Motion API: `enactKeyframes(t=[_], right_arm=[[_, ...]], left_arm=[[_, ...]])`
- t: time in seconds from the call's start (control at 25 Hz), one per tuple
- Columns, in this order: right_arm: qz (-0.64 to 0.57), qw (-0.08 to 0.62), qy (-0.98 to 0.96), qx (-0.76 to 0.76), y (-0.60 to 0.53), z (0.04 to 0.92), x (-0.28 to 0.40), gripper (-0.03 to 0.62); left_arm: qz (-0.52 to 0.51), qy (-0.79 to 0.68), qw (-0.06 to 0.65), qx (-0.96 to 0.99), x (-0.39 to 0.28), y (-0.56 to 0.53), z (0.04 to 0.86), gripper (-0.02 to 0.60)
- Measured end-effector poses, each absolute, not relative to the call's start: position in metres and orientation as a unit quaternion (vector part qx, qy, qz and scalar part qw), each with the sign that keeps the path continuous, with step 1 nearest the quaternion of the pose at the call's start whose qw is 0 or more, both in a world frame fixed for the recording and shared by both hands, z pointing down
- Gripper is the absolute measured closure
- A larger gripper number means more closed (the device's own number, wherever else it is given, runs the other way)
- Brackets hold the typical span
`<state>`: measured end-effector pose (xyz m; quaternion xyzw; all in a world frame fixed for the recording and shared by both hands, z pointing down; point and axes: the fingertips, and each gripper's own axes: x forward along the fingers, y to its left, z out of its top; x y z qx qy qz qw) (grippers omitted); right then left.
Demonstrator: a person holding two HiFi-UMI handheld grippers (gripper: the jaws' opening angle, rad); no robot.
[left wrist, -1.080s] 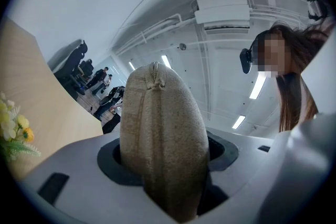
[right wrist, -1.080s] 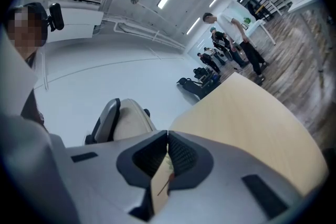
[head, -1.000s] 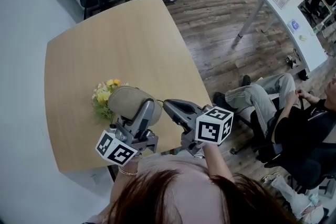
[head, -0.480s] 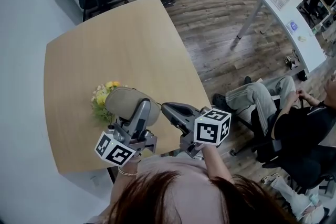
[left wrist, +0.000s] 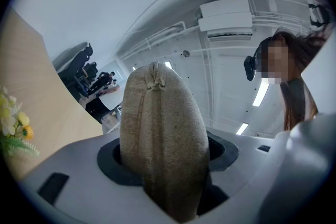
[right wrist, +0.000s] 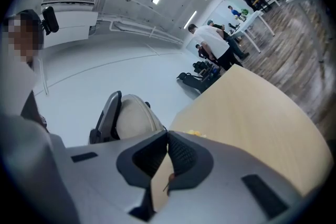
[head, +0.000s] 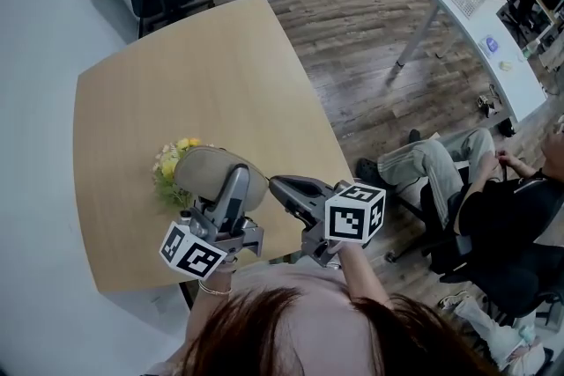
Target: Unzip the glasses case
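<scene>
Two grippers, one case.

Head view: glasses case (head: 208, 172) held above the table (head: 176, 66), beside the yellow flowers (head: 174, 161), and clamped in the left gripper (head: 231, 189). Over the last second both drifted slightly leftward. The right gripper (head: 280, 186) followed, and its nose is now just beside the case's end. The approach is narrowing; the zip is judged untouched.

Left gripper view: jaws pinching the case edge-on. Zip seam faces the camera, closed, with the pull tab (left wrist: 154, 72) at the far tip.

Right gripper view: jaws pressed together, nothing between them, levelled toward the case.
</scene>
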<state>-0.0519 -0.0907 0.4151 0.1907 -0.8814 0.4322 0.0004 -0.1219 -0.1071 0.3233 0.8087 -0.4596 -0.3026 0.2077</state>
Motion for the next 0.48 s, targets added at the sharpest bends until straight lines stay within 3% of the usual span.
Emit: enactKeyframes(t=[0.48], right_arm=[[0.436, 0.008, -0.88, 0.187, -0.0839, 0.4159, -0.0514, 0.576]], left_arm=[[-0.321, -0.459, 0.218, 0.799, -0.1249, -0.1055, 0.324, 0.282]])
